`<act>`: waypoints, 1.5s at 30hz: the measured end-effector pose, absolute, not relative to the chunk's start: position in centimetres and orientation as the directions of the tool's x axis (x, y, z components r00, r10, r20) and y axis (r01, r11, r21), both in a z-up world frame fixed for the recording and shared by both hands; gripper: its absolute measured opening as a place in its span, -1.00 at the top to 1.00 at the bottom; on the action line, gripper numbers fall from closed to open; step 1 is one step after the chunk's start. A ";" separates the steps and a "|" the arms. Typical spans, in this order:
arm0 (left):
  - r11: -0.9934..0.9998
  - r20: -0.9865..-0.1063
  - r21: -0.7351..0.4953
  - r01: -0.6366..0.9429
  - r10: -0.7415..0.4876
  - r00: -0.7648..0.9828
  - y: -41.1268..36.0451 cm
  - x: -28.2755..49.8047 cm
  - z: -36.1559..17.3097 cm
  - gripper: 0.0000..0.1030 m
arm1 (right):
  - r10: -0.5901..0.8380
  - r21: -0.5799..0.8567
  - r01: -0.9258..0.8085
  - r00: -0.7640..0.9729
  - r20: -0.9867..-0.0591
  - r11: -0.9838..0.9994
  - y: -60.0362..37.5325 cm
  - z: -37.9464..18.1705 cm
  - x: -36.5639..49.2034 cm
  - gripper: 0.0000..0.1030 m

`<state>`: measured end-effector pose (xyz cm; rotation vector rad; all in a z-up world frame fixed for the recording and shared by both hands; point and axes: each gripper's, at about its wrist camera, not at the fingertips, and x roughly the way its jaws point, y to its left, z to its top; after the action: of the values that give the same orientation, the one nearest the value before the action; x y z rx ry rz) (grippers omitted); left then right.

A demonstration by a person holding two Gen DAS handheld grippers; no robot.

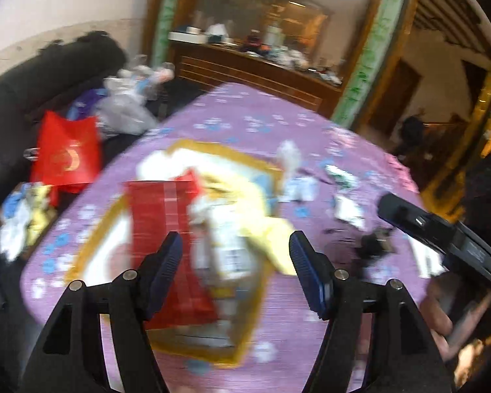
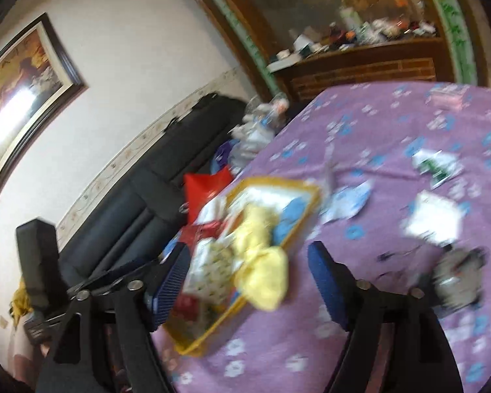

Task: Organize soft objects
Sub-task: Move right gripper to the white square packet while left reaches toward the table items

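My left gripper [image 1: 235, 255] and right gripper [image 2: 248, 267] hover, jaws spread, gripping nothing, above a yellow-rimmed tray [image 1: 91, 242]; blurred pale-yellow cloth [image 2: 262, 262], possibly a towel, lies at twelve o'clock.

Lived-in home: dark sofa [image 2: 140, 193], framed painting [image 2: 26, 75], cluttered wooden sideboard [image 1: 252, 72], floral purple cloth over tabletop [image 2: 392, 124].

Heavy motion blur both views; fisheye-warped edges; ceiling-light glare on framed glass.
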<state>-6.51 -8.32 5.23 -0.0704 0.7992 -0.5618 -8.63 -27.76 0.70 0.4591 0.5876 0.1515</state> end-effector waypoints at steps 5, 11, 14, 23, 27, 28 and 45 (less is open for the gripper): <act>0.807 -0.658 -0.232 0.543 -0.541 0.523 -12.5 -7.5 6.2 -0.29 | 0.222 0.436 0.027 0.832 -0.509 0.899 -32.4 0.5 -8.8 -0.62; 0.783 -0.698 -0.233 0.577 -0.548 0.461 -17.3 -6.7 5.3 -0.29 | 0.207 0.490 0.104 0.816 -0.539 0.866 -36.5 -1.9 -8.6 -0.64; 0.771 -0.706 -0.237 0.591 -0.554 0.441 -19.2 -6.2 4.9 -0.29 | 0.207 0.529 0.155 0.802 -0.561 0.834 -38.1 -2.4 -8.3 -0.64; 0.766 -0.735 -0.264 0.586 -0.553 0.392 -21.2 -5.8 3.4 -0.29 | 0.250 0.618 0.221 0.774 -0.582 0.755 -41.4 -3.7 -7.7 -0.66; 0.763 -0.731 -0.273 0.586 -0.560 0.390 -20.5 -6.2 3.8 -0.29 | 0.263 0.627 0.221 0.768 -0.584 0.747 -41.7 -3.3 -7.8 -0.66; 0.766 -0.726 -0.276 0.581 -0.562 0.396 -20.2 -6.2 4.0 -0.29 | 0.284 0.642 0.204 0.769 -0.572 0.739 -42.1 -2.9 -7.9 -0.65; 0.728 -0.745 -0.336 0.597 -0.594 0.304 -23.1 -1.1 4.2 -0.29 | 0.232 0.528 0.310 0.646 -0.727 0.791 -48.6 -5.8 -1.4 -0.55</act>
<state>-1.14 -23.13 4.22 0.0044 0.9848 -0.7887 -1.42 -48.60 -5.84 0.6798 0.8852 -0.0484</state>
